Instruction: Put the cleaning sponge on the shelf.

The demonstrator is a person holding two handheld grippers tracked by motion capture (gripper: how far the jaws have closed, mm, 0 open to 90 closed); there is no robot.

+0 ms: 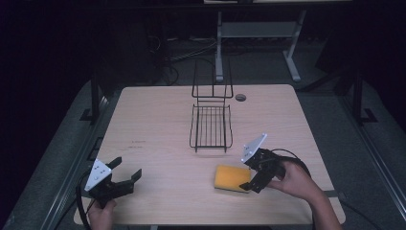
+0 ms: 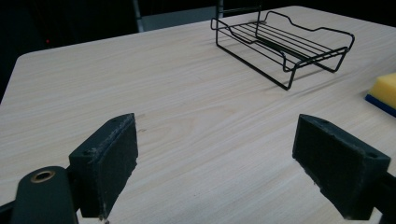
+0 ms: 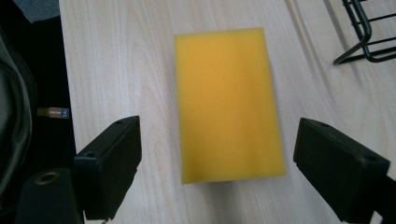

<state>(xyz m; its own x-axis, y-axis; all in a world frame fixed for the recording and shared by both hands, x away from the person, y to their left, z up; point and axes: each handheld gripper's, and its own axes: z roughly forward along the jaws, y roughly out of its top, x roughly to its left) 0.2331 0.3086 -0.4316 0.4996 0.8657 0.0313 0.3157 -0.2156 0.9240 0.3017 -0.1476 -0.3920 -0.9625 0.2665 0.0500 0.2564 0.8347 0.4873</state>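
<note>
Near the front right of the wooden table (image 1: 158, 120) lies a yellow sponge (image 1: 231, 178), flat on its broad face, and the right gripper (image 1: 253, 175) hovers just at its right-hand end with the jaws spread wide. From the right gripper view the sponge (image 3: 229, 105) sits squarely between the two black pads and a little ahead of them, long axis pointing away from the camera, neither pad touching it. The left gripper view catches a dark blue layer along the bottom edge of the sponge (image 2: 385, 91), which I take to be a scouring pad. It looks like a light, soft thing: foam that will squash under a pinch and spring back, not slippery and not breakable, so a firm squeeze should do it no harm. I would judge the best hold to be across its narrow width, one pad on each long side, about halfway along, low enough that the stiffer blue layer takes some of the grip and the foam does not simply fold. A hold right at one end would likely let the far end droop. The left gripper (image 1: 123, 178) sits well away at the front left corner, jaws likewise parted and holding nothing, above bare wood. A black wire rack (image 1: 210, 125) stands beyond the sponge toward the middle of the table, apart from it.
</note>
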